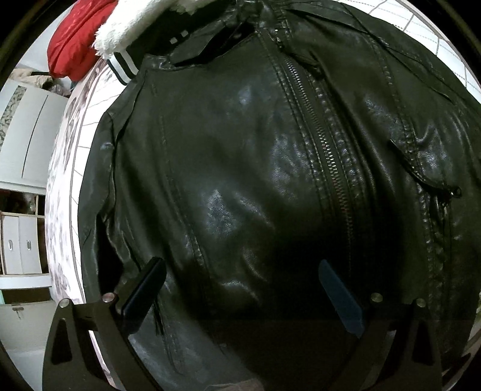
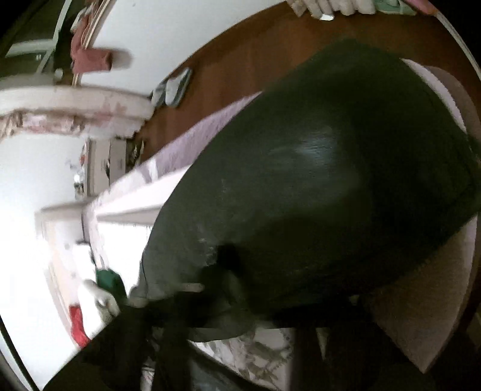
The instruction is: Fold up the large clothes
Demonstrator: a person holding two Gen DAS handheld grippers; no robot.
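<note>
On bed, glossy black jacket.

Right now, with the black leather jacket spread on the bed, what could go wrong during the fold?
1. The glossy black leather jacket looks slick; the open left tool might slip off.
2. Its raised pocket flap could snag a finger.
3. The right view is blurred and dark, so that grip is uncertain.

Jacket: glossy black leather, metal zipper. Fleece: white, fluffy. Floor: smooth brown wood.
</note>
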